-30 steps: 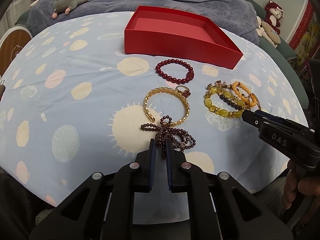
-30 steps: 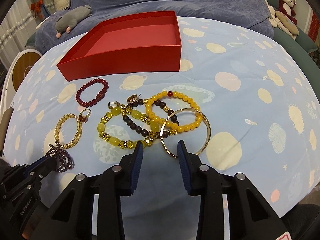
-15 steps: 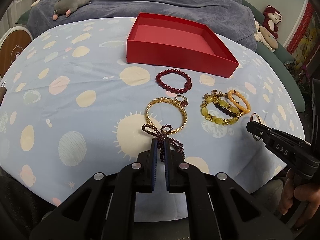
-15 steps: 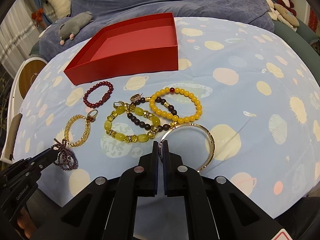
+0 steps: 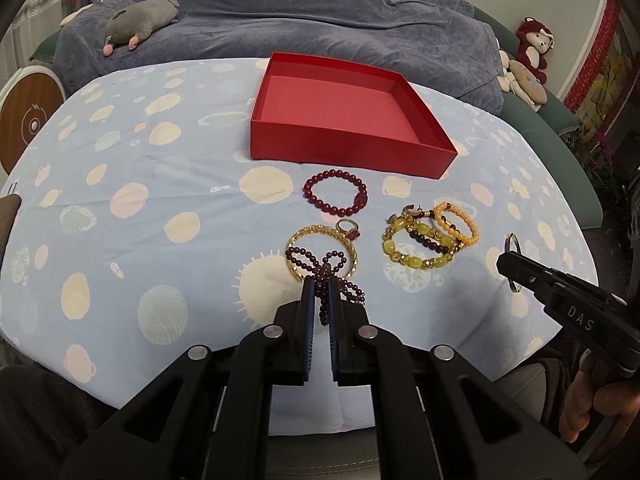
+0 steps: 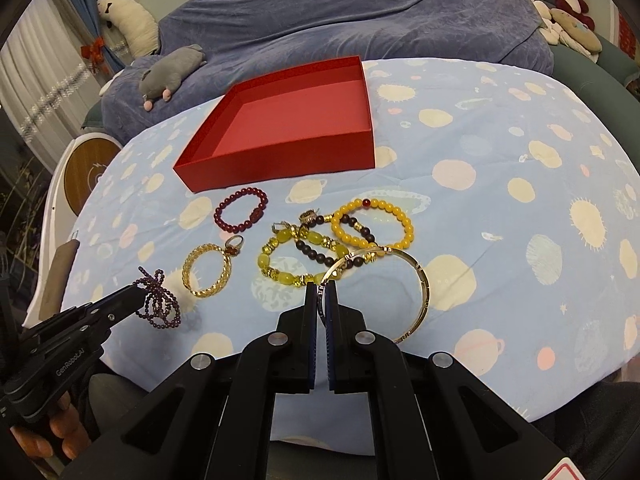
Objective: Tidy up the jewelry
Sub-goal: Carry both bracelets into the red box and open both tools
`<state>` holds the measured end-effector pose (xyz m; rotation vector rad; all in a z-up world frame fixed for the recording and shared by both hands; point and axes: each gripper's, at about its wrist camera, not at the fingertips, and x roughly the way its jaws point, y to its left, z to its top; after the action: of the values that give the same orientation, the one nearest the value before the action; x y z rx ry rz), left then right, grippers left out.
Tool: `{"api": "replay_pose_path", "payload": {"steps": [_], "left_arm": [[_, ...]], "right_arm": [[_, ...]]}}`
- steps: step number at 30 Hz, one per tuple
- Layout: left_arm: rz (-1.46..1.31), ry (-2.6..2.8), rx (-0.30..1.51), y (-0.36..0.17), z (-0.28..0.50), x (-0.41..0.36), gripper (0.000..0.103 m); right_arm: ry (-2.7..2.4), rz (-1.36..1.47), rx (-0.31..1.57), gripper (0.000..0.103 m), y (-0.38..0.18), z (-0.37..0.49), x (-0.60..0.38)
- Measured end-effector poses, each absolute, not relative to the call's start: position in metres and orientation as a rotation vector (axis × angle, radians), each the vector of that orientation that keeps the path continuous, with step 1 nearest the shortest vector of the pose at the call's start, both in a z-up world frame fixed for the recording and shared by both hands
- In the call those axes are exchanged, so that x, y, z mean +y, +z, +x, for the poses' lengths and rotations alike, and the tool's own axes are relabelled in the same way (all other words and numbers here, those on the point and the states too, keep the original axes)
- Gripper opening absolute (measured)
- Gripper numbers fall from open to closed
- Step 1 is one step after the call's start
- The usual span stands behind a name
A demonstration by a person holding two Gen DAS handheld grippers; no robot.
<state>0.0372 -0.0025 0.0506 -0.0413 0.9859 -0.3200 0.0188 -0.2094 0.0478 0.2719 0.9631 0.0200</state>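
My left gripper (image 5: 319, 282) is shut on a dark purple bead strand (image 5: 320, 266), lifted off the cloth; the right wrist view shows that strand (image 6: 158, 300) dangling from the left gripper (image 6: 138, 300). My right gripper (image 6: 321, 290) is shut on a thin gold bangle (image 6: 420, 280), raised above the table; the bangle (image 5: 512, 244) shows edge-on at the right gripper (image 5: 506, 262). An open red box (image 5: 344, 148) stands behind. On the cloth lie a dark red bead bracelet (image 5: 336, 196), a gold chain bracelet (image 6: 206, 274) with a ring (image 6: 234, 246), and a yellow-green, dark and orange bead cluster (image 6: 336, 240).
The table wears a light blue cloth (image 5: 140, 200) with planet prints. Behind it a grey-blue blanket covers a sofa with a grey plush toy (image 5: 138, 26). More plush toys (image 5: 528, 64) sit at the far right. A round wooden panel (image 5: 28, 120) stands at the left.
The right gripper closed on the gold bangle and raised it off the cloth. The left gripper rose with the purple strand. Both views now sit higher above the table.
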Motion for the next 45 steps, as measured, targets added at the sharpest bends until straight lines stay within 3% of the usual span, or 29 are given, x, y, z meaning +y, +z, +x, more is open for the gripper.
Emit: {"api": "replay_pose_path", "payload": {"steps": [6, 15, 25, 33, 35, 36, 37, 39, 45], "left_arm": [[-0.033, -0.344, 0.937, 0.08, 0.079, -0.011, 0.006], [-0.058, -0.386, 0.866, 0.111, 0.204, -0.034, 0.006], [-0.013, -0.362, 0.929, 0.065, 0.334, -0.062, 0.006], [-0.018, -0.344, 0.983, 0.027, 0.371, -0.065, 0.007], [-0.029, -0.342, 0.976, 0.026, 0.374, -0.063, 0.007], [-0.025, -0.336, 0.974, 0.026, 0.375, -0.063, 0.008], [-0.016, -0.324, 0.972, 0.027, 0.375, -0.063, 0.012], [-0.01, -0.316, 0.959, 0.032, 0.373, -0.061, 0.023], [0.012, -0.319, 0.907, 0.054, 0.342, -0.055, 0.037]], "right_arm": [[0.066, 0.253, 0.905, 0.004, 0.079, 0.062, -0.215], [0.125, 0.253, 0.883, 0.004, 0.096, 0.192, -0.223], [0.115, 0.275, 0.973, 0.004, 0.043, 0.318, -0.233], [0.112, 0.24, 1.042, 0.005, 0.01, 0.361, -0.234], [0.094, 0.239, 1.035, 0.01, 0.008, 0.362, -0.235], [0.084, 0.245, 1.031, 0.018, 0.009, 0.362, -0.237], [0.078, 0.254, 1.021, 0.03, 0.011, 0.36, -0.239], [0.067, 0.263, 0.994, 0.038, 0.018, 0.353, -0.243], [0.069, 0.284, 0.96, 0.041, 0.04, 0.314, -0.249]]}}
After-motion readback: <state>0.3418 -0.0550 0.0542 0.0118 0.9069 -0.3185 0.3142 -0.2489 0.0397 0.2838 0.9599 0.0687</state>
